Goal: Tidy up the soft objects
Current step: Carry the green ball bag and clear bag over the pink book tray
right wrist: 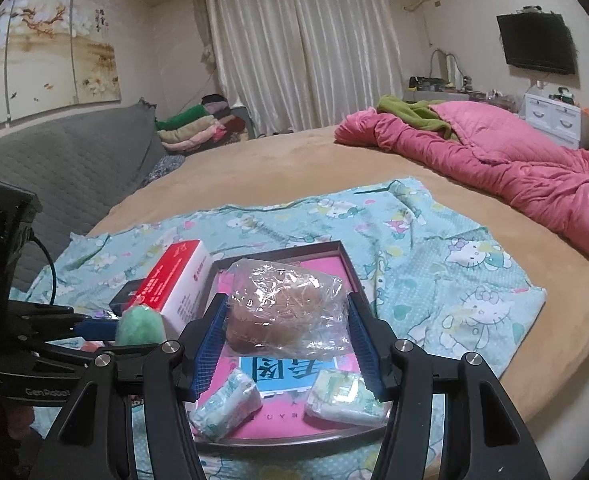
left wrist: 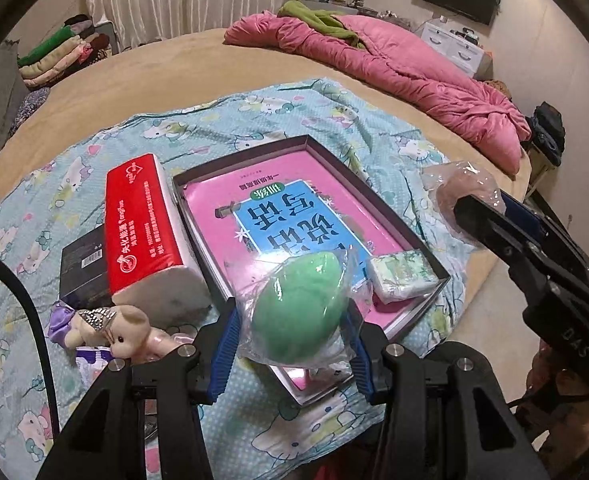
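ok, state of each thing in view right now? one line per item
left tool: shut on green egg
green egg: bagged, held over tray's near edge
right tool: shut on tan egg
tan egg: bagged, held above tray
tray: open, pink book inside
tissue packs: two lying in tray
red tissue pack: beside tray, outside
plush toy: lying outside tray

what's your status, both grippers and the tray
Left gripper shut on green sponge. Right gripper shut on tan sponge. Both above tray; two tissue packs inside.
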`<state>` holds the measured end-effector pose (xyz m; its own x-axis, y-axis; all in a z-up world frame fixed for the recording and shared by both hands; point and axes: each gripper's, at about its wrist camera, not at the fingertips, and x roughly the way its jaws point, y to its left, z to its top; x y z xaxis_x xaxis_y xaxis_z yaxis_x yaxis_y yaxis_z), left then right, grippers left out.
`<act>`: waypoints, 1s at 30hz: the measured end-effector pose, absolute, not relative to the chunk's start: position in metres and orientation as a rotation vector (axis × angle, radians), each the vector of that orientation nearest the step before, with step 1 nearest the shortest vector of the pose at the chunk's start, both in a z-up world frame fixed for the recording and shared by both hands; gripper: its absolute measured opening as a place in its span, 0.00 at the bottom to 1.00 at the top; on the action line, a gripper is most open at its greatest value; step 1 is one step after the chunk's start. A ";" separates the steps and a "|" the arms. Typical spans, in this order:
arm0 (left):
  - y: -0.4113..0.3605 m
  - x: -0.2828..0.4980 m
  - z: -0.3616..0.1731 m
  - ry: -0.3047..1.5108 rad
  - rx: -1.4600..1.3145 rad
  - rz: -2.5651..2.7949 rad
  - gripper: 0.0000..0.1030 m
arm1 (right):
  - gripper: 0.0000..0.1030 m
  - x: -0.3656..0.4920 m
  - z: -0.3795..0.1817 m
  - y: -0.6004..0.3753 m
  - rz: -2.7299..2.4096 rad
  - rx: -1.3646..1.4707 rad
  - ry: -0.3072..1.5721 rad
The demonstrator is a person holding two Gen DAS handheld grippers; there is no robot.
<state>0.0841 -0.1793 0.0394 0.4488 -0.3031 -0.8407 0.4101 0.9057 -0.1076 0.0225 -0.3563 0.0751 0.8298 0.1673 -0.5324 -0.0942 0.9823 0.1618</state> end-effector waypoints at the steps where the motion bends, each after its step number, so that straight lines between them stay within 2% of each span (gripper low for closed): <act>1: -0.180 0.085 0.038 1.017 0.120 -0.440 0.48 | 0.58 0.023 0.074 -0.357 0.140 0.133 0.580; 16: -0.190 0.098 0.005 1.077 0.152 -0.420 0.48 | 0.58 0.030 0.052 -0.365 0.121 0.144 0.655; 30: -0.207 0.105 -0.025 1.124 0.200 -0.418 0.48 | 0.58 0.043 0.017 -0.352 0.155 0.051 0.840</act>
